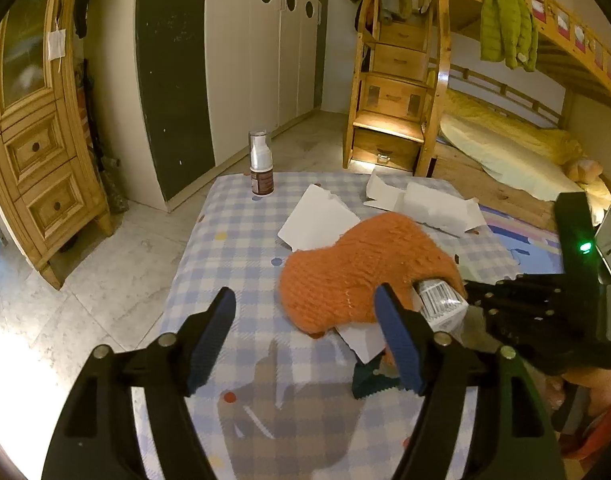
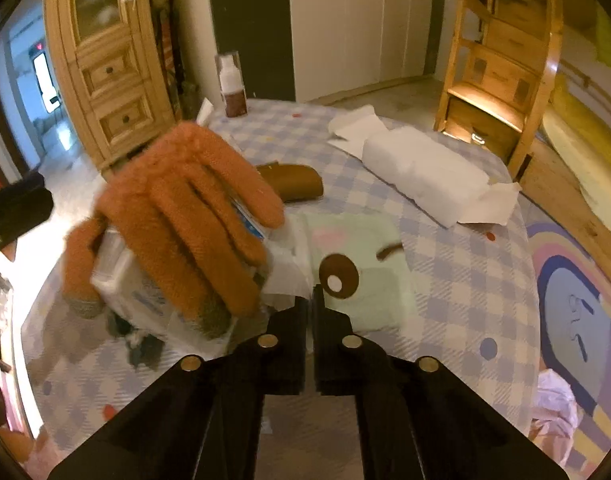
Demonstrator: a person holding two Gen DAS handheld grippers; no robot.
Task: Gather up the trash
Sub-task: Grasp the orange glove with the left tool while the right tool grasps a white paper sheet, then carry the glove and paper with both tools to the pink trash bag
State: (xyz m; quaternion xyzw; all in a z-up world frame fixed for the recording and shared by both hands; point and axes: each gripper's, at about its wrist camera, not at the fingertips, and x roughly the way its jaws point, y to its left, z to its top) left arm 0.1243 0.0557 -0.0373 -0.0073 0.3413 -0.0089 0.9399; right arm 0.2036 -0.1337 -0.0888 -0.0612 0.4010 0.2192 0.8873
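Two hand-held grippers tilt down over the checked worktop [image 1: 233, 220]: the left hand-held gripper [image 1: 309, 334] gapes empty, the right hand-held gripper [image 2: 310, 300] pinched together beside an orange-gloved hand [image 2: 185, 216] gripping a white carton [image 2: 133, 280].

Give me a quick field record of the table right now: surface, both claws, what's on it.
surface: checked tablecloth
left claw: open, empty
right claw: shut at the edge of a white tissue; hold unclear
orange glove: draped over a white box
far edge: pump bottle
other litter: tissue pack, brown pouch
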